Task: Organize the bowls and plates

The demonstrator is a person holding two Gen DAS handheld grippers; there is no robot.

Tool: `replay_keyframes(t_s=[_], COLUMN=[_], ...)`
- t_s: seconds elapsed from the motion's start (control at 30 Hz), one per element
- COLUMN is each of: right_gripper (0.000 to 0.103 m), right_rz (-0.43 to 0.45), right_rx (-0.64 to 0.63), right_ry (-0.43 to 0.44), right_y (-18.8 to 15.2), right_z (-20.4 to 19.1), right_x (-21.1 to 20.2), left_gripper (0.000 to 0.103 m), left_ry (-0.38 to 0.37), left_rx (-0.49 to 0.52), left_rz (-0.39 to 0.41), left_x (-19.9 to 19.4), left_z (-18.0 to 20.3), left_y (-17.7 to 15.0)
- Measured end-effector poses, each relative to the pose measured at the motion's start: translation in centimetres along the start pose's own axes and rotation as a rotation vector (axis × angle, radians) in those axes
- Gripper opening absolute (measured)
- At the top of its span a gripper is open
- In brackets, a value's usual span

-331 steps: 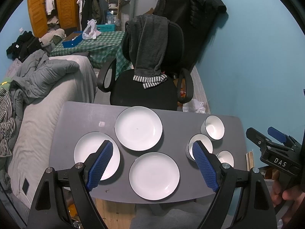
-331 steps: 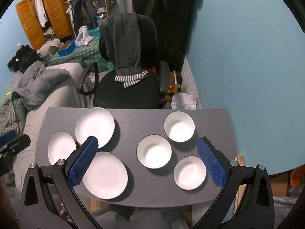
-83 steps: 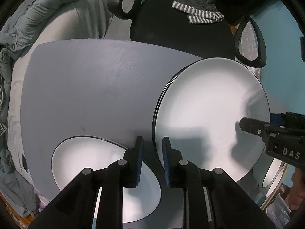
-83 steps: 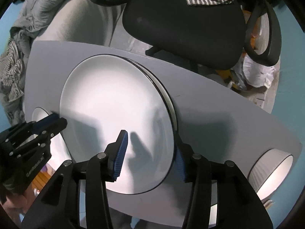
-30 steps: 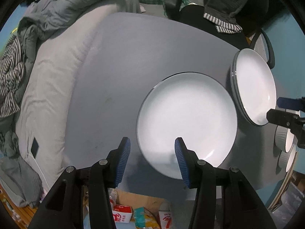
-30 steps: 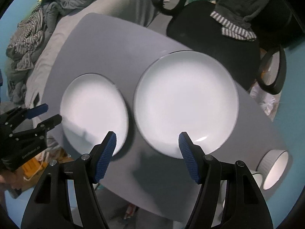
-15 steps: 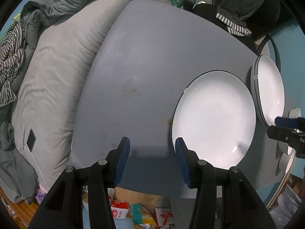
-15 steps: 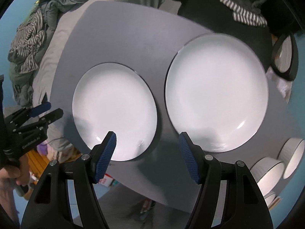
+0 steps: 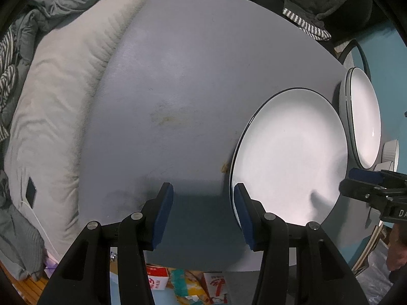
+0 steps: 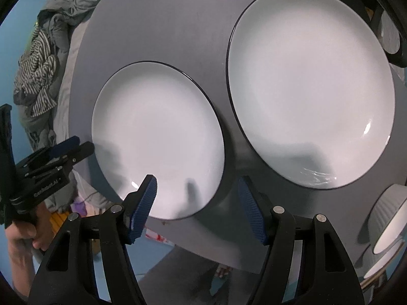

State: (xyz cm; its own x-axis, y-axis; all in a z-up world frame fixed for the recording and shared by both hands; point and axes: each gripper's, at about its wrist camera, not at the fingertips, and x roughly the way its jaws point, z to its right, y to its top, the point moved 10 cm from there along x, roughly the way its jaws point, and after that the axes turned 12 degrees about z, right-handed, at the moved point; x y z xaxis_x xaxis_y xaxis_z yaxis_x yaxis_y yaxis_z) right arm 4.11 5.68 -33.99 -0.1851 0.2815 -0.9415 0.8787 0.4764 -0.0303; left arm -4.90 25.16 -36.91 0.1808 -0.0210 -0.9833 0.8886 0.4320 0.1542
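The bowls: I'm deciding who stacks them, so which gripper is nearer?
Right. The right gripper hovers over the lone plate's near rim, on the side toward the bowls; the left gripper is at that plate's opposite edge, farther away.

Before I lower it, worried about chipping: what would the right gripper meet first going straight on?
Probably the near rim of the single white dark-edged plate, which its open right gripper straddles; depth unclear.

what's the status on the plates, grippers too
Left gripper open, empty. Right gripper open over near plate, gripping nothing. Far plate beside it, apart. Nothing in the way.
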Motion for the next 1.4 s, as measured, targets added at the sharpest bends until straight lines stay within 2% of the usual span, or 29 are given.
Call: replay_keyframes(t_s=[0.4, 0.7, 0.77, 0.8, 1.0, 1.13, 1.37, 1.4], right_gripper=[0.066, 0.045, 0.042, 0.040, 0.026, 0.018, 0.017, 0.017], right_rz=[0.040, 0.059, 0.054, 0.052, 0.045, 0.036, 0.031, 0.030], right_rx=[-0.019, -0.039, -0.038, -0.038, -0.060, -0.072, -0.087, -0.086], right_ry=[-0.006, -0.026, -0.018, -0.018, -0.031, -0.054, -0.054, -0.055], right_y=[1.0, 1.5, 1.4, 1.5, 1.5, 1.5, 1.3, 1.3], right_z=[-0.7, 0.4, 0.8, 0.7, 1.3, 1.8, 1.9, 1.9], right_x=[1.5, 2.0, 2.1, 2.2, 2.0, 2.1, 2.0, 2.0], left_gripper=[0.051, 0.050, 0.041, 0.040, 0.021, 0.019, 0.018, 0.018], left_ry=[-0.042, -0.063, -0.050, -0.049, -0.088, -0.088, -0.092, -0.092], left_rx=[0.019, -0.002, 0.009, 0.011, 0.023, 0.020, 0.014, 0.011], left_rz=[-0.020, -0.019, -0.023, -0.027, -0.024, -0.020, -0.039, -0.042], left_x=[0.8, 0.7, 1.0, 1.1, 0.9, 0.7, 0.5, 0.9], left_z=[0.6, 0.2, 0.3, 0.3, 1.4, 1.3, 0.9, 1.7], left_y=[0.2, 0.2, 0.3, 0.1, -0.1, -0.2, -0.5, -0.1])
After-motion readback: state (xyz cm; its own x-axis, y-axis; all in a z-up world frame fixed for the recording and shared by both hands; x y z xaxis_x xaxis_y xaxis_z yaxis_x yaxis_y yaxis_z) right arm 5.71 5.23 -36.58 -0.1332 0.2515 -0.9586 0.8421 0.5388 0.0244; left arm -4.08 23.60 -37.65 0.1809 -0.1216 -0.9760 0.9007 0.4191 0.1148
